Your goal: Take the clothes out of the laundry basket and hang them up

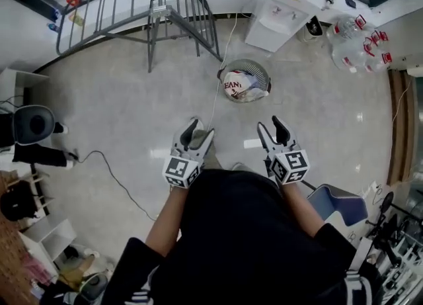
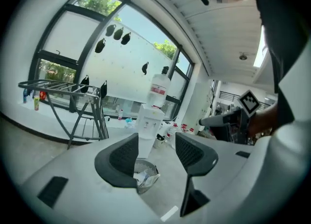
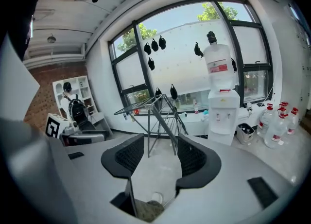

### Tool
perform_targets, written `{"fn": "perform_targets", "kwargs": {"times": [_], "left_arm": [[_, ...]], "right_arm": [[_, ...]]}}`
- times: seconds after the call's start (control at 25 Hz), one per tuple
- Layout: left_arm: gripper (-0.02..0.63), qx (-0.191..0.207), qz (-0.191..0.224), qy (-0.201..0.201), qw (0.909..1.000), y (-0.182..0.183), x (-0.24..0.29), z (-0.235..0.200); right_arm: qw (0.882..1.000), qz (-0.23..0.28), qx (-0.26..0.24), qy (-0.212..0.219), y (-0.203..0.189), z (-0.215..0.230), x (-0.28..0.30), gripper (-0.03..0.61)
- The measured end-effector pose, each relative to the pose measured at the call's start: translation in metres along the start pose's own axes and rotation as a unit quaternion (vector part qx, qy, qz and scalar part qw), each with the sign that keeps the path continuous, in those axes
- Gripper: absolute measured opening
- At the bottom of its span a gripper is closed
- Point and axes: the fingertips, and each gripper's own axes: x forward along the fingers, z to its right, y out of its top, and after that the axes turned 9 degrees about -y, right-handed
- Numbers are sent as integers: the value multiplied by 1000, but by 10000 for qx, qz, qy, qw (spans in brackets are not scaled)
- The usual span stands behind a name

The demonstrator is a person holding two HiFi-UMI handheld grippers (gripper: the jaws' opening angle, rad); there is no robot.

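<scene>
Person in black top (image 1: pixel 244 231) stands on pale floor (image 1: pixel 119 98) with both grippers held out in front, side by side. Left gripper (image 1: pixel 200 130): jaws apart, nothing between them. Its own view shows the round grey wire-mesh laundry basket (image 2: pixel 143 167) through the gap. Right gripper (image 1: pixel 271 125): jaws wide apart, empty, facing the grey metal drying rack (image 3: pixel 155 113). The basket sits on the floor ahead of both grippers, well apart from them, with crumpled white clothes with red print (image 1: pixel 239 87) inside. The rack stands beyond the basket, left of the white water dispenser (image 1: pixel 274 9).
</scene>
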Motion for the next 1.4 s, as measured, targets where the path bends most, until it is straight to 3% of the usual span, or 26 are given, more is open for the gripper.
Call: {"fn": "perform_targets", "kwargs": {"times": [0.08,0.28,0.48,0.72,1.12,1.4], "left_arm": [[216,150,-150,-175,9996,13,9,-20],[216,-84,-244,-451,9987,33,21,-73],[216,40,-511,-710,9962,39,38,-116],[218,-135,-544,-909,9943,40,74,-132],[219,-363,-970,-770,9916,-5,164,-158],[219,-678,-1036,-738,9896,-52,239,-179]], "right_arm": [[9998,-54,133,-118,16,-10,30,184],[9986,-274,78,-450,38,-22,90,184],[9944,-490,142,-925,33,1,139,184],[9891,-916,215,-1130,-12,48,202,184],[9764,-1830,120,-1144,-114,142,316,184],[9726,-2099,-169,-985,-192,190,407,184]]}}
